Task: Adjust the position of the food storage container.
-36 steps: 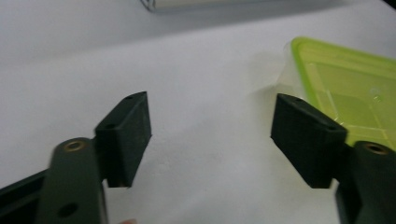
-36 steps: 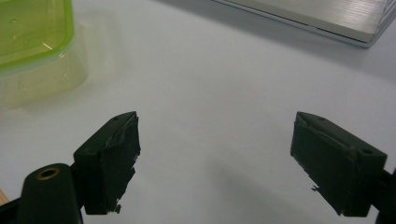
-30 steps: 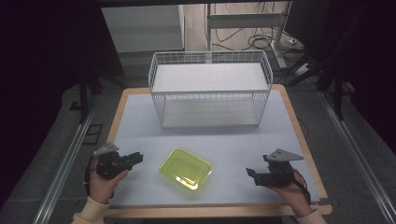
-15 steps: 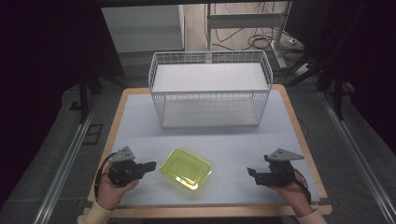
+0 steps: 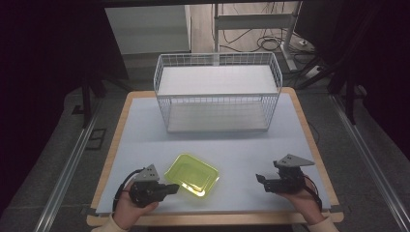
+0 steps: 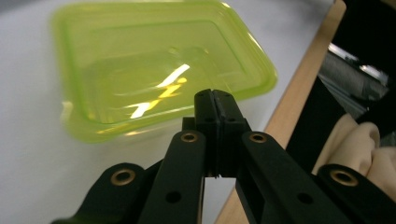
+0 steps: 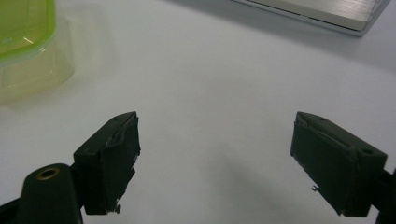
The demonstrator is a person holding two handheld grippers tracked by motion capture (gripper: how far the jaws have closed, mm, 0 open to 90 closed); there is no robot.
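A lime-green translucent plastic container (image 5: 192,175) lies on the white table top (image 5: 145,130) near the front edge, between my two grippers. My left gripper (image 5: 175,187) points right at the container's near left corner; in the left gripper view its jaws (image 6: 215,95) are pressed together with nothing between them, just short of the container's rim (image 6: 154,70). My right gripper (image 5: 259,179) rests low over the table at the right, pointing left, a hand's width from the container. Its jaws (image 7: 215,126) stand wide apart over bare table, with the container (image 7: 23,28) at the far left.
A white wire basket (image 5: 217,104) with a shelf inside stands at the back middle of the table. The wooden table edge (image 6: 303,88) runs close by my left gripper. A cream sleeve (image 6: 359,144) shows beyond that edge.
My left hand has slid right along the front of the table, up to the container's corner. The right gripper and the container have stayed put.
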